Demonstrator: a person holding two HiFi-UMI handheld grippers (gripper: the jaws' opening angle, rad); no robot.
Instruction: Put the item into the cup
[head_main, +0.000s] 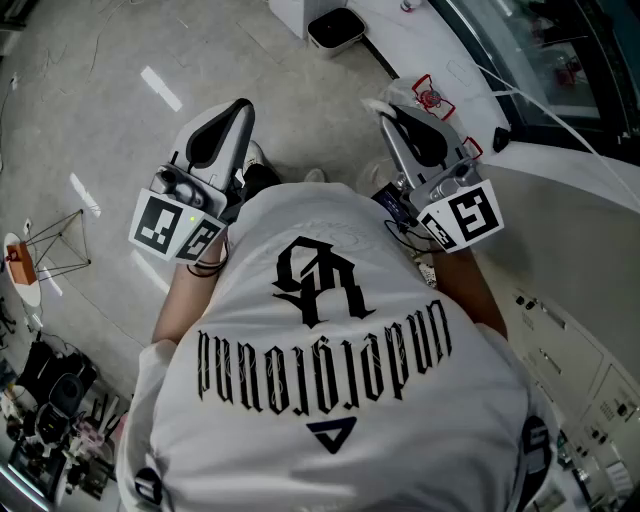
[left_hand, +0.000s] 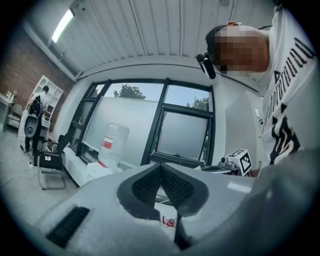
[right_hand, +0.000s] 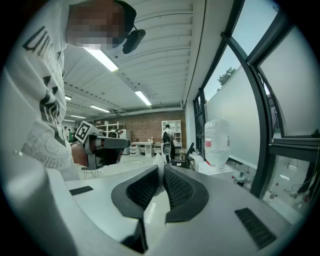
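Both grippers are held up in front of the person's white printed shirt (head_main: 330, 340), jaws pointing away from the body. My left gripper (head_main: 238, 108) is shut with nothing between its ribbed pads (left_hand: 150, 186). My right gripper (head_main: 388, 112) is also shut and empty, its pads (right_hand: 142, 189) meeting at the tip. A small white thing with red print (head_main: 430, 98) lies just beyond the right gripper's tip, and it shows below the left jaws (left_hand: 170, 221). I cannot tell what it is. No cup is clearly visible.
A white counter (head_main: 560, 250) runs along the right under tall windows. A large water bottle (left_hand: 114, 142) stands by the window. A white box with a dark top (head_main: 335, 28) sits on the floor ahead. A chair (left_hand: 50, 160) and a distant person (right_hand: 166, 137) are in the room.
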